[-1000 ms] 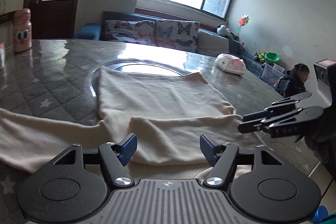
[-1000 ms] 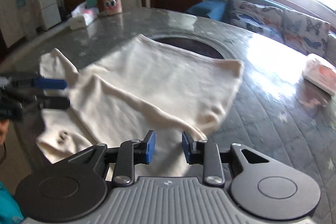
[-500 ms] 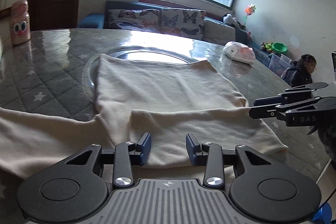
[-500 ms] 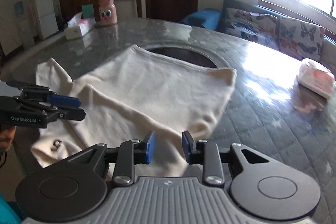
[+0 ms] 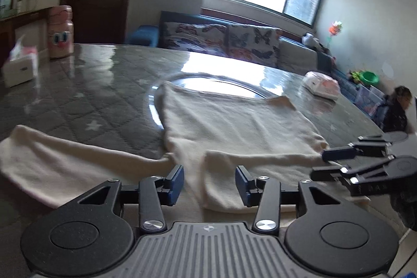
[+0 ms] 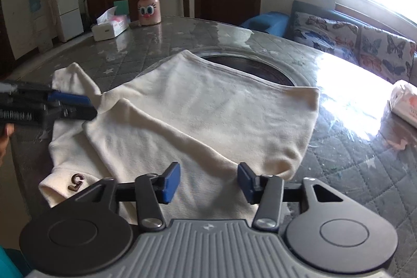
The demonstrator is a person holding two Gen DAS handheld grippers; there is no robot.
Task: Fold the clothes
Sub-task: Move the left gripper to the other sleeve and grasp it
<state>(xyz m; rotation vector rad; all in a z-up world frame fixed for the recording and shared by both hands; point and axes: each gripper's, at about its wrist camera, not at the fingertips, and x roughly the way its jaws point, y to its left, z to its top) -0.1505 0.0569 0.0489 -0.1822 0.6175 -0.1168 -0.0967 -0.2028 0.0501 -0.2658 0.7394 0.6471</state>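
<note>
A cream long-sleeved top (image 5: 234, 127) lies flat on the grey quilted table (image 5: 104, 100). One sleeve is folded across its body (image 6: 161, 132); the other sleeve (image 5: 60, 160) stretches out to the left. My left gripper (image 5: 208, 184) is open and empty just above the folded sleeve's end near the table's front edge. My right gripper (image 6: 208, 181) is open and empty above the top's near side. Each gripper shows in the other's view: the right one (image 5: 365, 163) at the right, the left one (image 6: 52, 106) at the left.
A pink cartoon bottle (image 6: 148, 5) and a tissue box (image 6: 110, 26) stand at the far side. A wrapped packet (image 5: 323, 85) lies at the right. A round inset (image 6: 247, 67) sits mid-table. A sofa (image 5: 234, 41) and a child (image 5: 396, 108) are beyond the table.
Both grippers have opened wider than half a second ago. The left view has swung to the left, and the right gripper has moved closer over the top.
</note>
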